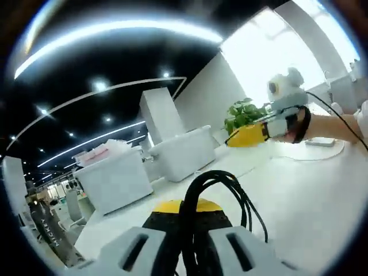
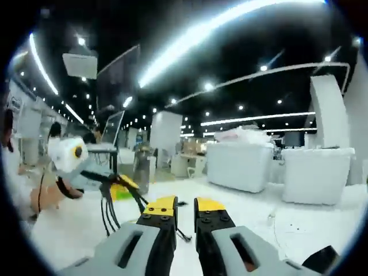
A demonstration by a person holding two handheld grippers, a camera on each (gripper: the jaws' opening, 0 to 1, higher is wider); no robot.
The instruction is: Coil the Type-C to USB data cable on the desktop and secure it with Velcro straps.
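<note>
Left gripper view: the left gripper (image 1: pixel 192 221) rises from the bottom edge with its yellow-tipped black jaws closed on a bundle of black cable (image 1: pixel 215 192); several strands loop up and over the tips and hang to the right, clear of the white table (image 1: pixel 310 201). Beyond it, upper right, the right gripper (image 1: pixel 238 138) comes in held by a hand (image 1: pixel 322 123) with a dark strap at the wrist; its yellow tips point left and appear together. Behind that gripper stands a green plant (image 1: pixel 244 114), and white boxes (image 1: pixel 149 167) sit along the far side of the table. Right gripper view: the right gripper (image 2: pixel 185 214) has its two jaws side by side with a narrow dark slit between them and nothing seen in the slit. A thin dark bit lies on the table (image 2: pixel 241 201) just in front of the left jaw; too small to identify, possibly a cable end. Further out at left, the left gripper (image 2: pixel 127 185) is seen from the front, the cable (image 2: pixel 108 210) hanging below it in several loose black strands above the table surface. White boxes (image 2: pixel 276 167) stand at right, ceiling light strips overhead.
</note>
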